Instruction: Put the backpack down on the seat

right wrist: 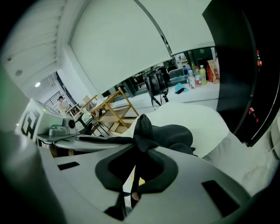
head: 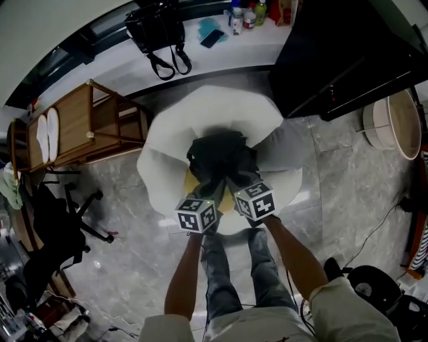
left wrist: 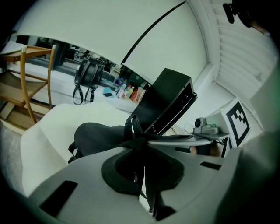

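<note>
Grey stone floor fills the lower part of the head view, and the person's legs in jeans stand on it, just before a white seat.

Both bare forearms reach forward side by side. The left gripper has its jaws nearly together, and in the left gripper view they pinch a dark webbing strap of the backpack. The right gripper is just beside it. Its jaws are also almost closed, and in the right gripper view they press on a thick woven loop of the same backpack.

The dark backpack lies in the middle of the seat, on the cushion, and the white back and sides of the seat rise around it. Whether its full weight rests on the cushion cannot be told.

Left of the seat stands a wooden rack, and nearer to the person a black office chair. Right of the seat is a large dark cabinet.

Farthest away, a long white surface carries a black handbag, a dark phone and some bottles.
</note>
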A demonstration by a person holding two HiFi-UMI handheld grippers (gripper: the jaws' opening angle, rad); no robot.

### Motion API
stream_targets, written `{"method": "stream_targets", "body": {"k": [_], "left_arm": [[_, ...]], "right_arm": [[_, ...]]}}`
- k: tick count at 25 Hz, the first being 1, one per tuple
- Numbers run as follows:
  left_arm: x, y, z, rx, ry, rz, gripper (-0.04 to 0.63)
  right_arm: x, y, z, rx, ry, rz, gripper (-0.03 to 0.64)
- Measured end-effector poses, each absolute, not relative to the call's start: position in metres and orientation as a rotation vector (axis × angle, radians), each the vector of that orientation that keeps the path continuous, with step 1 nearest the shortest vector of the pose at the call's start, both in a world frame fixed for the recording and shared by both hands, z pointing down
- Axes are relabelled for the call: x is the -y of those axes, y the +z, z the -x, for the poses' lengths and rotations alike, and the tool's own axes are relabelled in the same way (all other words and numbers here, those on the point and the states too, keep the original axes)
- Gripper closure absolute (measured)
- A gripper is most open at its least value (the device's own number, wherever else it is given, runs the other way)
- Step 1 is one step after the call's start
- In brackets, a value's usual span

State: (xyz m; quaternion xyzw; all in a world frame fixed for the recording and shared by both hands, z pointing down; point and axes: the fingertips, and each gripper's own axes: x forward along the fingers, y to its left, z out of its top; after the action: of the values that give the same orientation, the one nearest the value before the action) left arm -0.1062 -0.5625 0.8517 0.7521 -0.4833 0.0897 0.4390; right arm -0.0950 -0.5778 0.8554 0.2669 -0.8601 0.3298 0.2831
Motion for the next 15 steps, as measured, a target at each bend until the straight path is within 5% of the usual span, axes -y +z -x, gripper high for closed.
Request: {"method": "stream_targets", "body": {"k": [12,15], "left_arm": [[0.560,0.875,0.110,1.210,0.199,-1.883,0.546],[0.552,0.885,0.118,1.258,0.220,-1.851,0.459]], "right_arm": [[0.579,0.880,0.095,2.299,0.793,-0.717,0.568],[0.580,0.887,0.085,2.251,0.761,-0.749,0.450]]}}
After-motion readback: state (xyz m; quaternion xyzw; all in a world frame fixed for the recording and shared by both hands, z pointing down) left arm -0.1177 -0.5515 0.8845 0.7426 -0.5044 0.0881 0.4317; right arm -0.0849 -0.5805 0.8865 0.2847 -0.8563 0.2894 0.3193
